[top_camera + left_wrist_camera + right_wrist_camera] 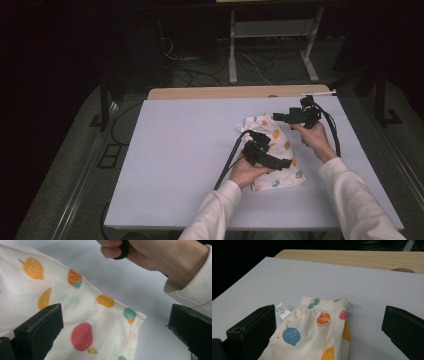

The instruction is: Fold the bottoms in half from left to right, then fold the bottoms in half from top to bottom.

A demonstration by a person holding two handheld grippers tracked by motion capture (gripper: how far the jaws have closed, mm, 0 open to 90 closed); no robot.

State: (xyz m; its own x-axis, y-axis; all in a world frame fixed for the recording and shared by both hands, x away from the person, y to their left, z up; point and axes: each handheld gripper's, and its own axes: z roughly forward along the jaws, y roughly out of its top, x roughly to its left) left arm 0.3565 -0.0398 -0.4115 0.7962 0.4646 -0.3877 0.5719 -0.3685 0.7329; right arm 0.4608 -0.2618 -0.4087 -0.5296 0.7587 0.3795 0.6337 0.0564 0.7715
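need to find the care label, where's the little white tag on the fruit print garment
In the right gripper view the white tag sticks out at the garment's upper left edge, beside the elastic waistband.

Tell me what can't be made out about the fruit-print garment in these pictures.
- High view: the middle of the fruit-print garment is hidden by the left hand-held gripper.
- Left gripper view: its hem runs off the bottom edge.
- Right gripper view: the care label print is too small to read.

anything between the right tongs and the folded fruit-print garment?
Nothing visible. The right tongs are open, jaws wide apart, looking straight down on the garment with its waistband end in plain sight. Just bare white table around it. The left tongs sit over the garment's other end.
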